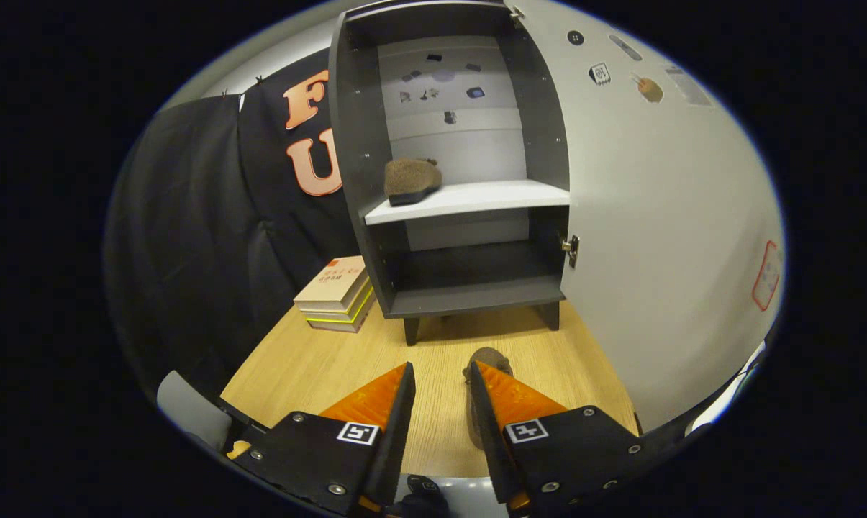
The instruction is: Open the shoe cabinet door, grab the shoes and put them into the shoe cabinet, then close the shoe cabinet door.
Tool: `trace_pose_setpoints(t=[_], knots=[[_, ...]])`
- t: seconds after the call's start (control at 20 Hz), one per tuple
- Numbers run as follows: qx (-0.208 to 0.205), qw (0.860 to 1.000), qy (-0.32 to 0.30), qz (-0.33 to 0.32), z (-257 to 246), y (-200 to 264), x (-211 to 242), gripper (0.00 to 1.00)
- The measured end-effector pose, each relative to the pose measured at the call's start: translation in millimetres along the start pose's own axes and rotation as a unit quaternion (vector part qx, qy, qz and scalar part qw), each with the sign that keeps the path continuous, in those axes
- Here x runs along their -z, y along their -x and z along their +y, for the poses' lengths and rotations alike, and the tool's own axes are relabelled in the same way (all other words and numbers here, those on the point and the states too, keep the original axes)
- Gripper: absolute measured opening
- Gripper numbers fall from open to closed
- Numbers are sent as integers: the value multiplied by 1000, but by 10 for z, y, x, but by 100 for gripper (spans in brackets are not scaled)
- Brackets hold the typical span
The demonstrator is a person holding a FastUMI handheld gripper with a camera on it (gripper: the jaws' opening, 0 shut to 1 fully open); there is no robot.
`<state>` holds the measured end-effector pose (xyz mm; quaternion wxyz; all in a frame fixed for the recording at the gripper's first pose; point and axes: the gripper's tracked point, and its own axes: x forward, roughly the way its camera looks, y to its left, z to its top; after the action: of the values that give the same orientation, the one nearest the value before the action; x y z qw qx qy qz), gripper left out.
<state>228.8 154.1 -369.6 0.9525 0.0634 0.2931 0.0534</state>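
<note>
2nd shoe (488,357) mostly hidden behind right jaw, cabinet door (656,216) cut off

Table (311,367): pale wood-grain top, smooth, low sheen.
Shoe cabinet (357,158): dark matt board panels, small screw dots; white shelf (469,199) smooth, satin.
Cabinet door (649,237): smooth pale face, faint gloss; hinge (571,250) shiny metal.
Shoe on shelf (411,180): brown, felt-like fuzzy upper, dark matt sole.
Second shoe (488,357): same rough nap (mostly hidden behind finger).
Books (336,295): paper, matt card covers.
Booth wall: black cloth, creased, matt.
Gripper (440,378): fingers apart, nothing between; plastic-looking, matt.
</note>
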Motion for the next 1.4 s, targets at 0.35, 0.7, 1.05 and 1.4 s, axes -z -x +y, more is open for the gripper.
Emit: trace_pose_setpoints(t=[0.35, 0.7, 1.05, 1.4], knots=[[18, 997, 13, 77, -172, -732, 690, 49], [36, 991, 0, 131, -407, -1316, 1165, 36], [29, 988, -1, 153, -397, -1729, 1330, 28], [38, 985, 5, 166, -400, -1949, 1385, 9]])
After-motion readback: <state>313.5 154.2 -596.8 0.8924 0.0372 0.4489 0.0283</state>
